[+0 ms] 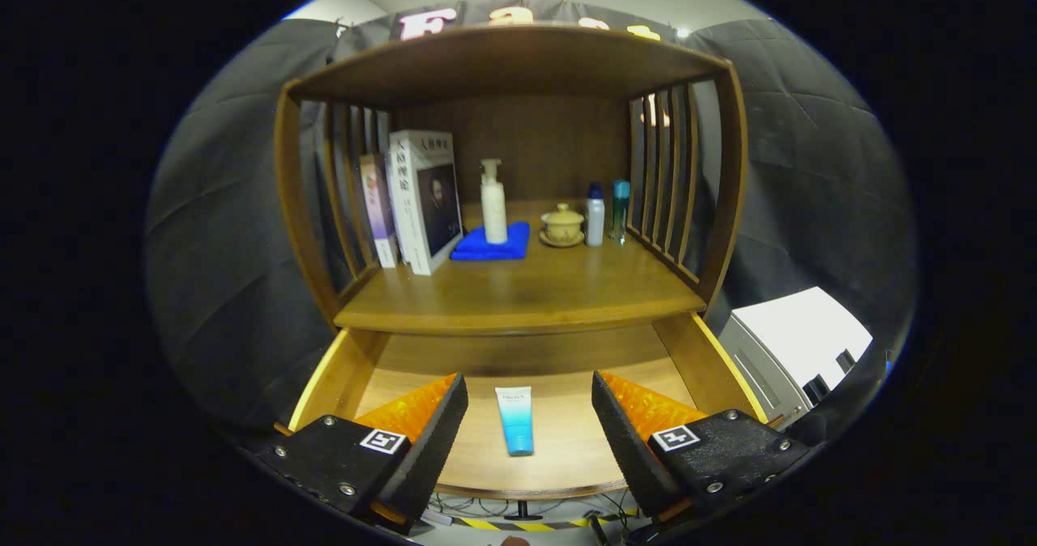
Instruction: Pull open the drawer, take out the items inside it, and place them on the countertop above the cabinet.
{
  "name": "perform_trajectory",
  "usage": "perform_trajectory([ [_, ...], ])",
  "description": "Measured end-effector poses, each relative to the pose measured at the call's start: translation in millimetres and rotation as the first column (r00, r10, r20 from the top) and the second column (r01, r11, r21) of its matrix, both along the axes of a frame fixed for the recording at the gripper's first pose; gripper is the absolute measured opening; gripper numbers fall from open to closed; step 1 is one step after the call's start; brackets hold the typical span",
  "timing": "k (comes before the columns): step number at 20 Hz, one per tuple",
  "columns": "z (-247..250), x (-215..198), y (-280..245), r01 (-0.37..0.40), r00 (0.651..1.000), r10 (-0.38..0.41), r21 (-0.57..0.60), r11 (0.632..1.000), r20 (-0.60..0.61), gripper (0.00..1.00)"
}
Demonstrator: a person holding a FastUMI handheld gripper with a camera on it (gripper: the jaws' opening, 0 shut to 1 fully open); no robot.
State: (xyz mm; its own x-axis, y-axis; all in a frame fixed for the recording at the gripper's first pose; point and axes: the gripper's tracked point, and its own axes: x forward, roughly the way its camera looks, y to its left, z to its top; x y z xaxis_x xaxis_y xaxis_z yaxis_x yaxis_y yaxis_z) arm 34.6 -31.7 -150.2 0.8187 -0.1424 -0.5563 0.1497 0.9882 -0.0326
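Gripper spread wide, empty, above tube in open drawer; countertop beyond

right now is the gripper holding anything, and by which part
Nothing is held. The gripper is open, its fingers apart on either side of the blue tube, which lies flat in the open drawer, untouched.

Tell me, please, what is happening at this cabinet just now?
A person is holding a gripper over the drawer, which is already pulled open. Its fingers are spread wide and grip nothing. A blue tube lies flat on the drawer floor between them, not yet picked up. On the countertop above stand books, a pump bottle on a blue cloth, a lidded cup and two small bottles.
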Motion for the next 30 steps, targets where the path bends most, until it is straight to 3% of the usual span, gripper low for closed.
perform_trajectory([
  [5,-65.0,18.3,7.0,0.062,0.975,-0.047,0.060,0.996,-0.216,0.95],
  [10,-115.5,26.6,12.0,0.037,0.927,-0.027,0.018,0.999,-0.374,0.95],
  [19,-181.2,27.7,7.6,0.046,0.838,-0.029,0.019,0.999,-0.546,0.94],
  [21,-187.4,23.1,0.6,0.058,0.820,-0.040,0.014,0.998,-0.572,0.89],
  [25,-198.8,23.6,7.6,0.084,0.813,-0.029,0.068,0.994,-0.581,0.69],
  [27,-199.8,22.1,7.6,0.081,0.814,-0.024,0.073,0.994,-0.581,0.53],
  [30,-197.5,23.8,5.8,0.067,0.830,-0.027,0.051,0.996,-0.557,0.47],
])
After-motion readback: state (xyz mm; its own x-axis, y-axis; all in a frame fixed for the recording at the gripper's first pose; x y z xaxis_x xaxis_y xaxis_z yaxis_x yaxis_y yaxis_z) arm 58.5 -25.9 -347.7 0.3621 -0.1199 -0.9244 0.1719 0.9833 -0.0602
